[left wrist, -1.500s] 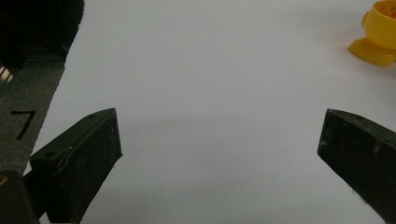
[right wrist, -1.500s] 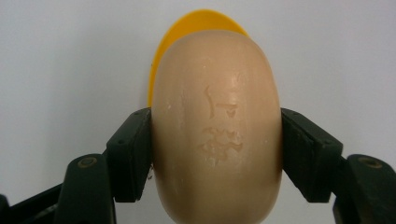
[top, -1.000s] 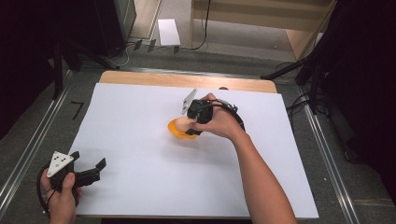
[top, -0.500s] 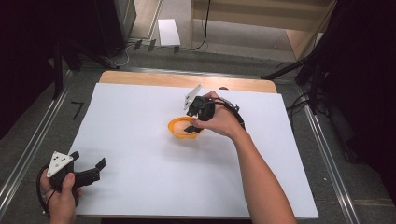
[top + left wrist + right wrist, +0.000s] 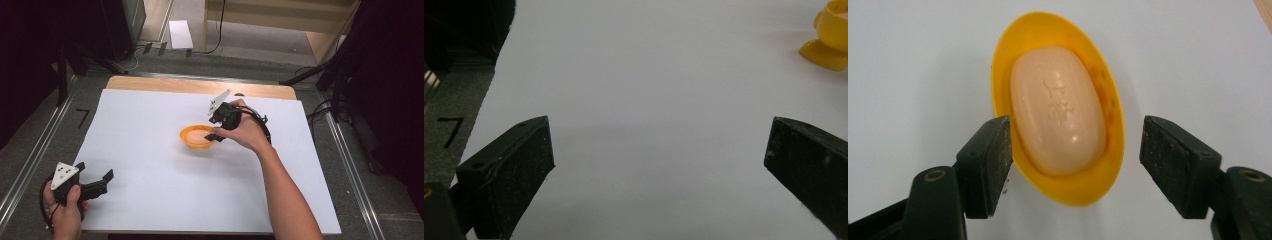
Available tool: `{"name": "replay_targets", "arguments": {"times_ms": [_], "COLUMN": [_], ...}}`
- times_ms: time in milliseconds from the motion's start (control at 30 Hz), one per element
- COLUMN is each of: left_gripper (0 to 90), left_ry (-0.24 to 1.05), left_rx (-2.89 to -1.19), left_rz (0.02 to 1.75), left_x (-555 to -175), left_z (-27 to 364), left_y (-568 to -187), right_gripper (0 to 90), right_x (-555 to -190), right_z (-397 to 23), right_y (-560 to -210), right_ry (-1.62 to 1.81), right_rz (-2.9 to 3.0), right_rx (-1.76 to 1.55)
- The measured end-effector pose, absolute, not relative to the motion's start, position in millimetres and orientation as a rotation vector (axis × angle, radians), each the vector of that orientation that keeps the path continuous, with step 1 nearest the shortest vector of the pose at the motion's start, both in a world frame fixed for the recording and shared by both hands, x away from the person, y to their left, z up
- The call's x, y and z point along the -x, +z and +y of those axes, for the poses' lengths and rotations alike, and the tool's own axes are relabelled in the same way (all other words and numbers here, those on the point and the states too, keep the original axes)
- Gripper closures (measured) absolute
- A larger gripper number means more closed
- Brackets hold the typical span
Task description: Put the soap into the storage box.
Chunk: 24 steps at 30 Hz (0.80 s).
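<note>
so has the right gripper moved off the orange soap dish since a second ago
Yes. The right gripper has drawn back toward the wooden table edge at the far side, uncovering the orange oval soap dish. Its jaws have just been opening, and nothing is clamped between them.

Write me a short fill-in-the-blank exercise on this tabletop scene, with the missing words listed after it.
1. The bar of soap lies in a dish whose colour is ____.
2. The right gripper has its jaws open on either side of the ____.
3. The left gripper is held at the near-left corner of the white sheet, its jaws open with ____ between them.

Missing words: yellow; dish; nothing
</note>
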<state>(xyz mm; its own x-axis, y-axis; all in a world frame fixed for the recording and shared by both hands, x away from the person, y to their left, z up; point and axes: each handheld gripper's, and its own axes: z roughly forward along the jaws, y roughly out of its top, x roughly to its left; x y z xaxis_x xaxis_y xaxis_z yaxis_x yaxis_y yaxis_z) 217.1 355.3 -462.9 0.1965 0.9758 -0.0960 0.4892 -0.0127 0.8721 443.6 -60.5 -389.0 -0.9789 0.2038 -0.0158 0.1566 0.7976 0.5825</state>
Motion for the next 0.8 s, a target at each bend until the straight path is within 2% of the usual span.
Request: {"name": "replay_targets", "arguments": {"times_ms": [333, 467, 800], "left_gripper": [0.0, 0.0, 0.0], "left_ry": [0.73, 0.731, 0.731], "left_rx": [-1.631, -1.632, -1.633], "left_rz": [1.414, 1.415, 1.416], "left_x": [-217, -217, -217], "left_z": [355, 355, 355], "left_y": [-463, -463, -463], "right_gripper": [12.7, 0.0, 0.0], "right_x": [-434, -430, -415], "right_z": [-97, -111, -143], "right_y": [-394, -394, -401], "right_ry": [1.003, 1.066, 1.142], "right_rz": [2.834, 2.774, 2.66], "right_rx": [-0.553, -0.691, -0.871]}}
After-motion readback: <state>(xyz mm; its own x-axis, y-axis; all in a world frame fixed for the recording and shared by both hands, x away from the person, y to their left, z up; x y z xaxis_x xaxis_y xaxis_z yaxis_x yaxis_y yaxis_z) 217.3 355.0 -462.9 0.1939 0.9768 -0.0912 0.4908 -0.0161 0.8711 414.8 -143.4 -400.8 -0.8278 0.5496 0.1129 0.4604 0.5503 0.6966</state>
